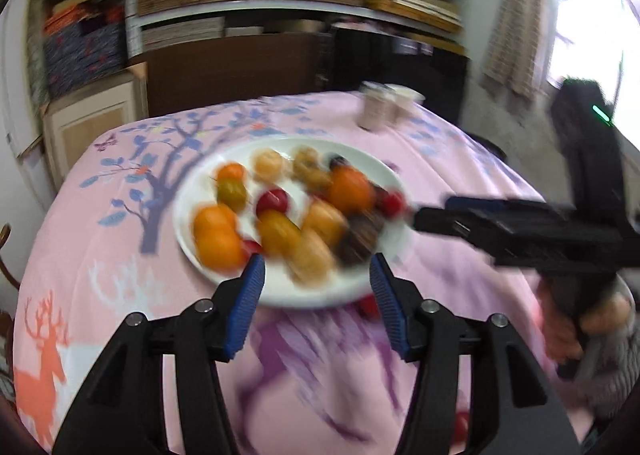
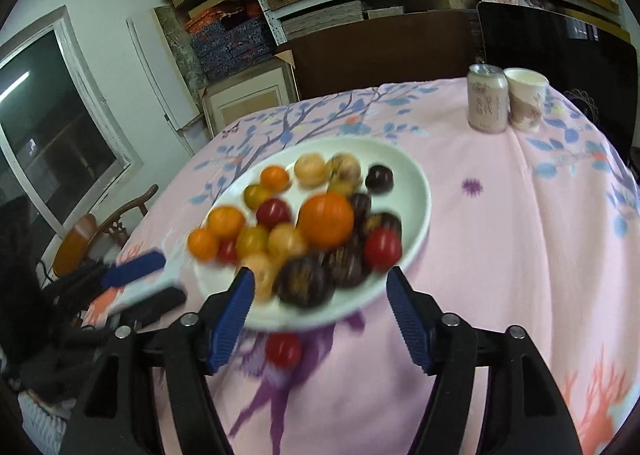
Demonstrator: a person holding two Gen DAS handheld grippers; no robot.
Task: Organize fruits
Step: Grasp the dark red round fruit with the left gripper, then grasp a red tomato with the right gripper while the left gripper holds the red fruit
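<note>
A white plate (image 1: pixel 320 297) (image 2: pixel 420 191) on the pink tablecloth holds several fruits: a large orange (image 1: pixel 350 189) (image 2: pixel 326 219), small oranges, yellow and red tomatoes, and dark round fruits (image 2: pixel 304 281). One red tomato (image 2: pixel 284 349) (image 1: pixel 368 305) lies on the cloth just off the plate's near rim. My left gripper (image 1: pixel 317 267) hovers at the near rim, open, nothing between its blue pads. My right gripper (image 2: pixel 320 279) is likewise open over the near rim. Each shows in the other's view: the right gripper (image 1: pixel 440 215) at the plate's right side, the left gripper (image 2: pixel 160 281) at its left. Both views are motion-blurred.
A pink drink can (image 2: pixel 487 97) (image 1: pixel 374 107) and a paper cup (image 2: pixel 524 97) stand at the table's far right. A wooden chair (image 2: pixel 76 243) is off the left edge. A hand (image 1: pixel 600 319) grips the right tool. Shelves of stacked boards fill the back wall.
</note>
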